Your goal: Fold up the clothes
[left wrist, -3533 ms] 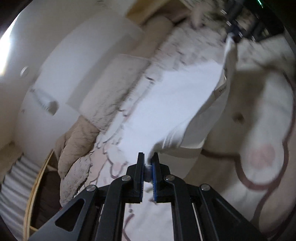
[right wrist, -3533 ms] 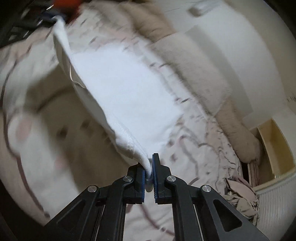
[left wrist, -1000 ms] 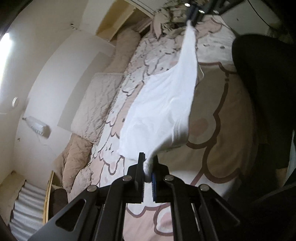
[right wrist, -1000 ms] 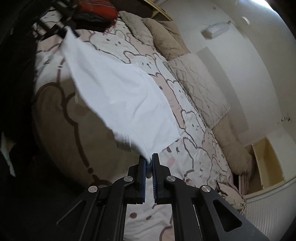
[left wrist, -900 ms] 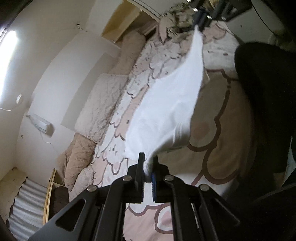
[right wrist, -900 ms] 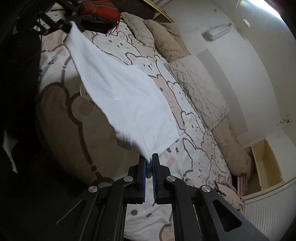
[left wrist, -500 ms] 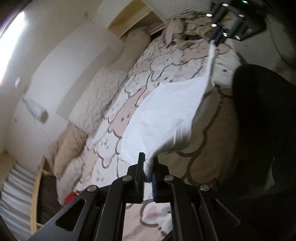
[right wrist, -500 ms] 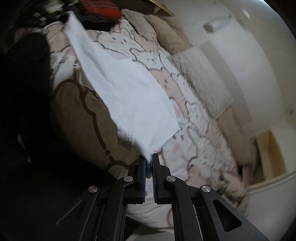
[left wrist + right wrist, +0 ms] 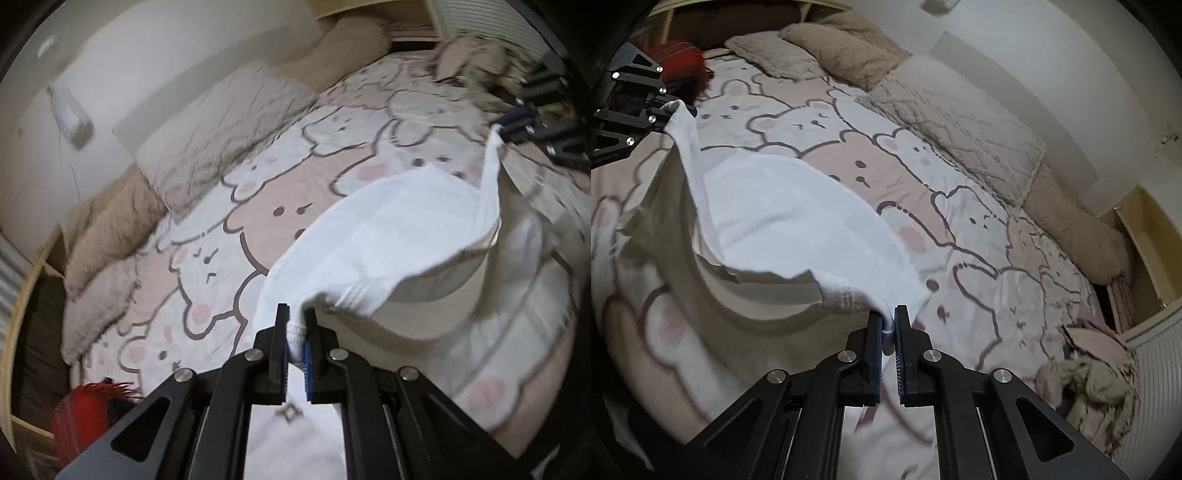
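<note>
Jaws of the left gripper [image 9: 295, 334] clamped on a bunched white corner of the white garment [image 9: 388, 243], pads pressed tight on the fabric. Jaws of the right gripper [image 9: 886, 332] likewise pinched on the opposite corner of the white garment [image 9: 783, 218], only a sliver of cloth between the blue pads. Stretched between the two grippers, held up above the bed [image 9: 979, 240], sagging in the middle with a ribbed hem and a folded lower layer hanging beneath. Seen from the left wrist, right gripper [image 9: 517, 122] far across the garment at its upper corner; seen from the right wrist, left gripper [image 9: 661, 110] at the garment's far upper corner. Beneath the garment, bedcover [image 9: 258, 206] printed with pink and white cartoon bears. Beyond the garment, along the wall side of the bed, beige quilted pillows [image 9: 960, 122] and fuzzy cushions [image 9: 846, 48]. Past the garment on one end of the bed, a red fringed item [image 9: 85, 413]; at the other end, a crumpled beige heap of clothes [image 9: 1086, 384]. No legible writing or label anywhere on the garment; a pale tag inside, too blurred to read
</note>
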